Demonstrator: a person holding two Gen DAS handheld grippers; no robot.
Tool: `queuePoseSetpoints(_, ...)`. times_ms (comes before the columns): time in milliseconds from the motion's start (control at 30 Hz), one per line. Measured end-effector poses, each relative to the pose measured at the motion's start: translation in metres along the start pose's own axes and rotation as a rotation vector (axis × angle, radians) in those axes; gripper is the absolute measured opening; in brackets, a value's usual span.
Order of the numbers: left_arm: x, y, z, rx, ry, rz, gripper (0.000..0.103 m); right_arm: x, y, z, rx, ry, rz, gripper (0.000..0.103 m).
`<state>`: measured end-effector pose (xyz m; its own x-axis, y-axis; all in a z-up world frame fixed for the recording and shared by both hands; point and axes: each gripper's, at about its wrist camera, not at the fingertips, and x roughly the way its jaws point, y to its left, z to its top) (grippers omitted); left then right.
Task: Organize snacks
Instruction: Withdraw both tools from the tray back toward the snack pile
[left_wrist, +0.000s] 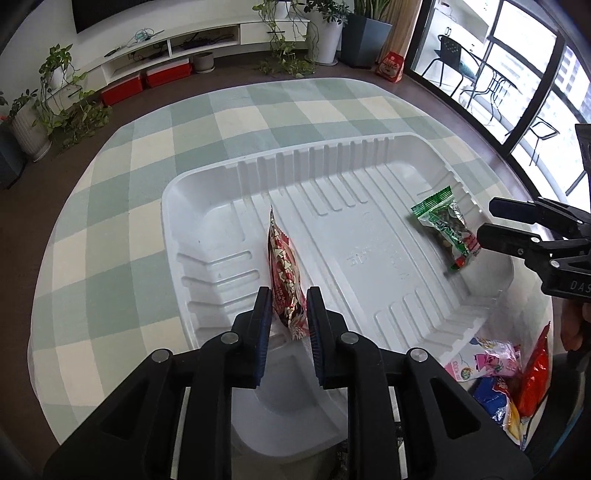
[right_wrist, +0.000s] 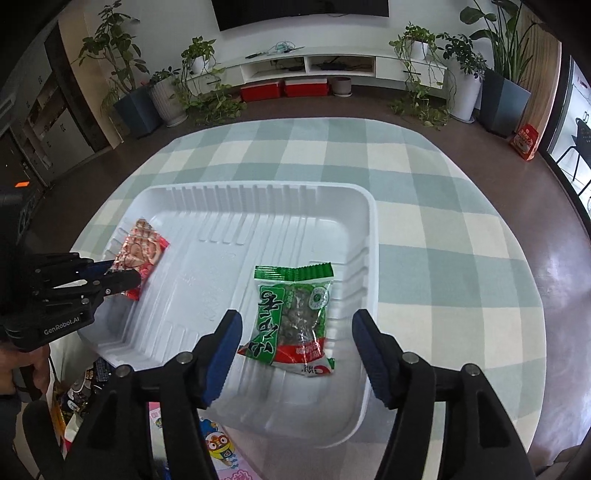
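Note:
A white plastic tray (left_wrist: 369, 236) sits on a table with a green-and-cream checked cloth; it also shows in the right wrist view (right_wrist: 207, 258). My left gripper (left_wrist: 288, 314) is shut on the lower end of a red-and-gold snack packet (left_wrist: 282, 273), held on edge over the tray's left part; the packet also shows in the right wrist view (right_wrist: 142, 251). My right gripper (right_wrist: 295, 347) is open, just above a green snack packet (right_wrist: 291, 317) that lies flat in the tray's right part. The green packet also shows in the left wrist view (left_wrist: 447, 229).
Several loose snack packets (left_wrist: 498, 376) lie on the table at the tray's near side, between the grippers; they also show in the right wrist view (right_wrist: 218, 446). Beyond the table are potted plants, a low white TV shelf and a glass balcony door.

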<state>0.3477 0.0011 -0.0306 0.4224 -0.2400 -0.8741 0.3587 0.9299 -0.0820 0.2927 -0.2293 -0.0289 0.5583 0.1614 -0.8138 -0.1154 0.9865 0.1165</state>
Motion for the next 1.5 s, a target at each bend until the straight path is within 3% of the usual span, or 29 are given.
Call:
queuePoseSetpoints(167, -0.032, -0.007, -0.004, 0.016, -0.052, -0.003, 0.021, -0.044, 0.004, -0.006, 0.001, -0.098, 0.037, 0.072)
queuePoseSetpoints(233, -0.052, -0.006, -0.007, 0.006, -0.089, -0.008, 0.039, -0.067, 0.004, -0.011, 0.009, -0.147, 0.064, 0.078)
queuePoseSetpoints(267, -0.063, -0.005, -0.009, -0.001, -0.112, -0.015, 0.061, -0.080, 0.004, -0.014, 0.016, -0.173, 0.074, 0.082)
queuePoseSetpoints(300, -0.075, -0.004, -0.011, -0.008, -0.141, -0.026, 0.073, -0.093, 0.003, -0.018, 0.023, -0.204, 0.084, 0.086)
queuePoseSetpoints(433, -0.123, 0.003, -0.031, -0.054, -0.230, -0.090, 0.076, -0.145, 0.000, -0.038, 0.058, -0.336, 0.137, 0.100)
queuePoseSetpoints(600, -0.167, 0.002, -0.084, -0.076, -0.327, -0.154, 0.103, -0.195, -0.006, -0.082, 0.121, -0.482, 0.260, 0.103)
queuePoseSetpoints(700, -0.186, -0.001, -0.128, -0.102, -0.411, -0.167, 0.103, -0.208, -0.013, -0.119, 0.188, -0.560, 0.336, 0.103)
queuePoseSetpoints(800, -0.207, -0.005, -0.176, -0.159, -0.543, -0.145, 0.103, -0.205, -0.018, -0.156, 0.285, -0.566, 0.431, 0.103)
queuePoseSetpoints(833, -0.209, -0.005, -0.189, -0.178, -0.536, -0.139, 0.103, -0.202, -0.019, -0.169, 0.319, -0.558, 0.450, 0.103)
queuePoseSetpoints(933, -0.199, -0.001, -0.222, -0.273, -0.375, -0.101, 0.103, -0.185, -0.017, -0.199, 0.365, -0.454, 0.539, 0.103)
queuePoseSetpoints(967, -0.199, 0.005, -0.237, -0.332, -0.386, -0.132, 0.103, -0.178, -0.017, -0.207, 0.383, -0.407, 0.554, 0.103)
queuePoseSetpoints(1033, -0.198, 0.017, -0.266, -0.458, -0.404, -0.180, 0.103, -0.165, -0.019, -0.219, 0.444, -0.323, 0.552, 0.103)
queuePoseSetpoints(1167, -0.181, 0.019, -0.290, -0.535, -0.272, -0.098, 0.103, -0.151, -0.018, -0.234, 0.470, -0.256, 0.461, 0.098)
queuePoseSetpoints(1300, -0.178, 0.008, -0.292, -0.511, -0.260, -0.053, 0.103, -0.147, 0.002, -0.231, 0.364, -0.200, 0.306, 0.097)
queuePoseSetpoints(1433, -0.169, -0.007, -0.266, -0.442, -0.242, -0.049, 0.101, -0.145, 0.013, -0.232, 0.308, -0.208, 0.288, 0.097)
queuePoseSetpoints(1467, -0.164, -0.009, -0.260, -0.430, -0.231, -0.041, 0.096, -0.146, 0.015, -0.232, 0.298, -0.217, 0.277, 0.097)
queuePoseSetpoints(1500, -0.161, -0.011, -0.258, -0.426, -0.220, -0.032, 0.085, -0.147, 0.017, -0.232, 0.289, -0.225, 0.271, 0.097)
